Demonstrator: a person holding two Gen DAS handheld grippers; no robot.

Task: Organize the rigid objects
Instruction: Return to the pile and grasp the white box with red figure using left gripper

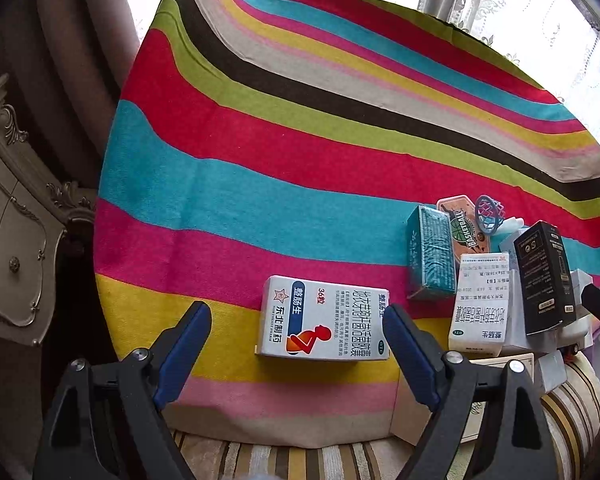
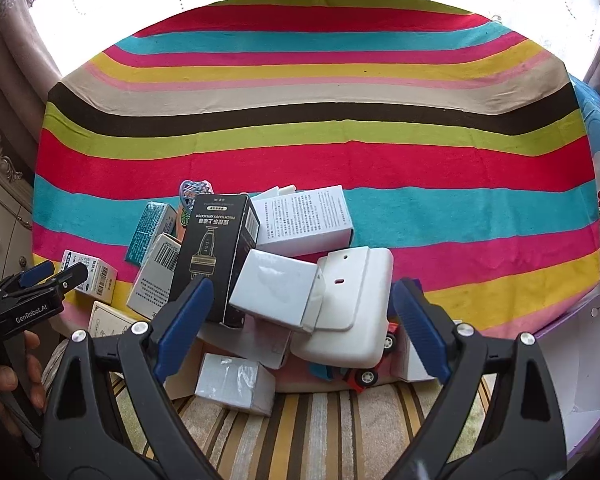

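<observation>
A white medicine box [image 1: 325, 319] lies flat on the striped cloth [image 1: 300, 140], alone, just ahead of my open, empty left gripper [image 1: 296, 316]. To its right stand a teal box [image 1: 430, 252], a second white medicine box [image 1: 482, 304] and a black box [image 1: 546, 276]. My right gripper [image 2: 302, 292] is open and empty over a heap: the black box [image 2: 216, 256], a white cube box [image 2: 274, 290], a white plastic plate [image 2: 354, 304], a printed white box [image 2: 306, 218]. The left gripper [image 2: 56, 274] shows at the left, above the first medicine box [image 2: 92, 274].
A toy car [image 2: 364, 372] lies under the white plate. A small grey box [image 2: 236, 384] sits on the striped cushion [image 2: 320, 432] at the near edge. An open white carton [image 2: 580, 360] is at the right. A cabinet [image 1: 8, 240] stands left of the table.
</observation>
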